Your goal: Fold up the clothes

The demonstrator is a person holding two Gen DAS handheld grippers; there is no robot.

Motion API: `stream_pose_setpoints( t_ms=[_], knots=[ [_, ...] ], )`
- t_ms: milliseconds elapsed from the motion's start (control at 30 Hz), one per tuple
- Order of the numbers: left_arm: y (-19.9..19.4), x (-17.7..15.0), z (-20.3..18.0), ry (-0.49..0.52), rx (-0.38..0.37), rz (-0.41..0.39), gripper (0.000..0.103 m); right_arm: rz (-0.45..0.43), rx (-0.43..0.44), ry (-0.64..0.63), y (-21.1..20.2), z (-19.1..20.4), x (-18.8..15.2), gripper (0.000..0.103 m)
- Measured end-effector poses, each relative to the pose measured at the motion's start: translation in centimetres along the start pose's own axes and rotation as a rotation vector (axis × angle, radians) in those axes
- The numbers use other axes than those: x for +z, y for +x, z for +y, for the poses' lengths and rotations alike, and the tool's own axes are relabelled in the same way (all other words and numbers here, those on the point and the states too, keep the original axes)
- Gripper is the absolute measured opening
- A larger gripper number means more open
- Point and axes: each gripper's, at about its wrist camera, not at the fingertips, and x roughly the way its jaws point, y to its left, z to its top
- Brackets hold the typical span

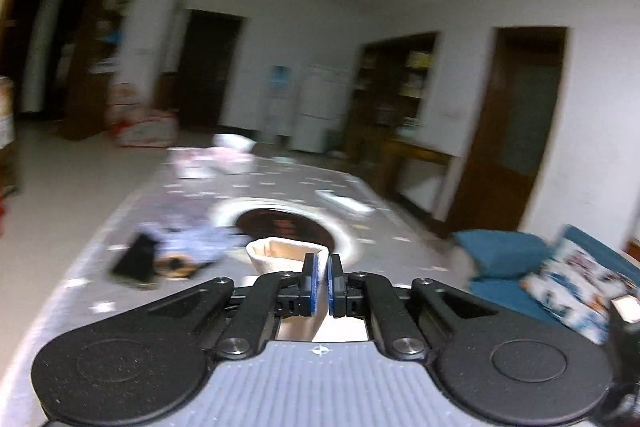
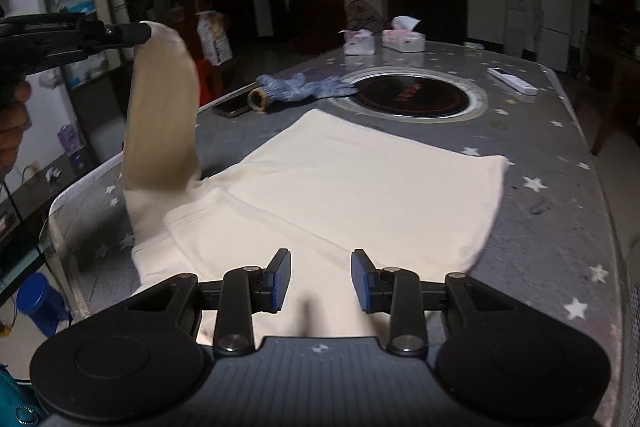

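Right gripper [image 2: 320,279], bottom centre of the right wrist view: jaws apart, nothing between them, hovering over the near edge of the cream T-shirt [image 2: 340,195]. The shirt lies mostly flat on the star-patterned table [image 2: 560,227], filling the middle of the frame.

Left gripper [image 1: 323,283], bottom centre of its own view: blue pads together, clamped on a sleeve [image 2: 160,107]. In the right wrist view that gripper [image 2: 146,31] enters at upper left, with the sleeve hanging from it as a limp strip down to the shirt body.

Handling judgement: light, soft knit, no stiffness; drapes and sags under its own weight, likely to slide a little on the smooth table cover. Best hold looks like a hem or a sleeve end, pinching 1 layer's edge; a mid-panel pinch would bunch it.

Beyond the shirt: a dark phone [image 2: 230,105] and a blue knit glove [image 2: 296,87] at the centre-left, a round inset cooktop [image 2: 412,95], a white remote [image 2: 512,79] at right, 2 tissue packs [image 2: 384,41] at the far edge. The glove and phone sit nearest the sleeve's swing path; the rest is well apart.
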Motion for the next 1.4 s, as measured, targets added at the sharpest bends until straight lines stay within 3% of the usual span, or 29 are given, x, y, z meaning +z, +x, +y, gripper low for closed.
stream_pose_setpoints(
  t_ms=[100,233,433,600,800,933,1200,1400],
  knots=[
    [1.4,-0.8,-2.5,0.011,-0.091,0.023,0.005,-0.012,-0.029,0.034,-0.9,-1.2,-0.6,0.033],
    [3.9,-3.1,-5.3,0.004,-0.214,0.116,0.006,-0.017,-0.06,0.075,-1.8,-2.4,-1.4,0.033],
    [6.4,-6.7,-7.8,0.042,-0.274,0.251,0.014,-0.019,-0.097,0.118,-2.3,-3.7,-2.1,0.033],
    [5.5,-7.6,-6.3,0.078,-0.23,0.276,0.016,-0.02,-0.092,0.124,-2.3,-3.8,-1.9,0.033],
    [4.8,-8.9,-1.2,0.052,-0.064,0.327,0.016,0.008,-0.03,0.109,-0.9,-2.8,-1.7,0.033],
    [4.6,-9.8,1.7,0.039,0.009,0.354,0.016,0.012,-0.011,0.083,0.3,-1.7,-1.3,0.032],
    [4.5,-10.0,3.7,0.034,0.041,0.378,0.016,0.041,0.027,0.036,3.3,-0.2,-0.4,0.032],
    [4.9,-8.5,3.0,0.051,0.003,0.346,0.016,0.073,0.019,0.031,3.8,-0.6,-0.6,0.031]
  ],
)
